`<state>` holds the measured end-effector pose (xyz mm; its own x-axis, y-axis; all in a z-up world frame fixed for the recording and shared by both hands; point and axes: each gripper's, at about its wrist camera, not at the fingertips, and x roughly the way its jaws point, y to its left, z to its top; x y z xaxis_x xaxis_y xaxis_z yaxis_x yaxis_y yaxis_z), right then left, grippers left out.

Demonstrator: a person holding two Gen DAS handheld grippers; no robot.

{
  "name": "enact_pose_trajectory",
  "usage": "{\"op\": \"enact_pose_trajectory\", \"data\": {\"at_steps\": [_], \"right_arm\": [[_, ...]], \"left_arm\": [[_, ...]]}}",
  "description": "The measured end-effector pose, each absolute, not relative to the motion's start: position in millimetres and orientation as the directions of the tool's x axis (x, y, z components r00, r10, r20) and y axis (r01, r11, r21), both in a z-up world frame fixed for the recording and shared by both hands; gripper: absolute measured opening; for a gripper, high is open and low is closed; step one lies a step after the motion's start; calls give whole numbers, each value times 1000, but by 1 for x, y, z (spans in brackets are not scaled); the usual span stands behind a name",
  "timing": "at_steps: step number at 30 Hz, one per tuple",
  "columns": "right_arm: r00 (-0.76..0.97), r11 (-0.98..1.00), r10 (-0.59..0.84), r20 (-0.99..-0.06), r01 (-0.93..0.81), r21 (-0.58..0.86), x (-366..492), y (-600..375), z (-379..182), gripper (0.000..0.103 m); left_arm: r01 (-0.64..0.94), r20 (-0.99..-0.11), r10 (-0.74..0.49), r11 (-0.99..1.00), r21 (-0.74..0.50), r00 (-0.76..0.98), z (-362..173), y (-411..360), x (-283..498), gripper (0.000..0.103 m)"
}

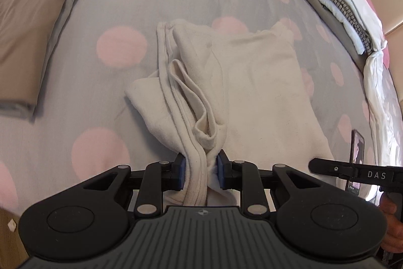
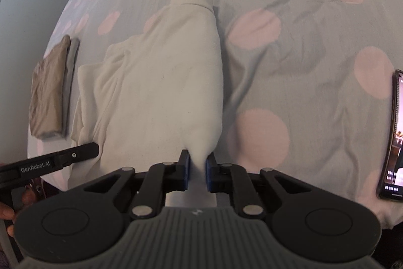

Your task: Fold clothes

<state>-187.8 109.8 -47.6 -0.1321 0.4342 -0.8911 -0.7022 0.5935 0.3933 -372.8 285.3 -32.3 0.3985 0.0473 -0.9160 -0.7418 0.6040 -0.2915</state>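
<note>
Left tool clamped on a bunched, ribbed edge of the cream garment; blue pads press the fabric from both sides; jaws narrow. Right tool likewise pinched on a smooth gather of the same cream garment; cloth rises taut from the bed into the jaws. Both tools point steeply down at the bed.

Garment lies mid-bed on the grey bedspread with pink dots; partly folded, layers heaped along its left side in the left wrist view; a narrow end, perhaps a sleeve or collar, reaches away at the top of the right wrist view.

Folded tan and grey clothes lie well apart to the left of the garment. Stack of folded clothes, white, grey and patterned, sits at the far right edge of the bed. Phone, screen lit, rests on the bedspread to the right of the garment. In the left wrist view the right tool's arm shows low right, marked DAS; a hand grips below it.
</note>
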Motion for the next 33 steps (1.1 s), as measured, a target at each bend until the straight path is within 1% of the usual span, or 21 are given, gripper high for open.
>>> {"op": "enact_pose_trajectory", "data": {"at_steps": [4, 7, 8, 9, 10, 11, 13, 14, 15, 17, 19, 23, 26, 28, 29, 32, 33], "right_arm": [[-113, 594, 403, -908, -722, 354, -194, 111, -61, 14], [-105, 597, 386, -916, -729, 335, -194, 112, -71, 15], [-108, 604, 379, -919, -724, 334, -192, 112, -73, 16], [-112, 614, 372, -921, -715, 335, -191, 112, -74, 23], [-112, 627, 367, -924, -704, 334, -189, 112, -74, 26], [-105, 638, 364, -926, -697, 329, -187, 112, -71, 31], [-90, 642, 379, -921, -691, 332, -183, 110, -65, 33], [-82, 645, 389, -917, -687, 335, -181, 109, -62, 38], [-74, 650, 397, -915, -682, 336, -178, 107, -60, 40], [-67, 657, 410, -910, -670, 345, -172, 104, -57, 43], [-64, 660, 420, -905, -663, 353, -168, 101, -57, 44], [-39, 654, 449, -893, -667, 358, -162, 103, -56, 45], [-27, 636, 475, -880, -681, 364, -158, 113, -58, 47], [-43, 614, 496, -867, -689, 385, -152, 121, -61, 48], [-50, 602, 506, -861, -694, 394, -150, 124, -63, 48], [-54, 575, 529, -847, -711, 405, -141, 137, -71, 49], [-61, 568, 537, -842, -711, 414, -138, 141, -74, 49]], "left_arm": [[-752, -924, 46, 597, -280, 380, -45, 277, -377, 23], [-756, -923, 55, 593, -276, 381, -52, 276, -380, 27], [-760, -923, 57, 587, -277, 381, -54, 276, -381, 30], [-768, -924, 62, 578, -276, 378, -55, 275, -383, 31], [-780, -925, 74, 564, -270, 374, -54, 275, -385, 38], [-794, -922, 93, 545, -269, 376, -51, 274, -390, 45], [-821, -916, 134, 506, -265, 378, -45, 271, -400, 52], [-829, -913, 147, 493, -265, 379, -42, 272, -399, 53], [-836, -911, 161, 480, -265, 381, -39, 272, -399, 53], [-838, -894, 194, 470, -277, 404, -33, 274, -397, 58], [-838, -874, 240, 471, -277, 423, -33, 276, -394, 60], [-829, -882, 260, 515, -218, 393, -47, 282, -380, 60], [-844, -894, 257, 497, -203, 367, -59, 292, -377, 60], [-837, -888, 233, 489, -244, 396, -68, 298, -379, 61], [-838, -886, 224, 478, -263, 406, -72, 301, -382, 67], [-835, -873, 184, 432, -340, 451, -85, 313, -390, 74], [-831, -867, 173, 420, -364, 468, -88, 317, -392, 74]]}}
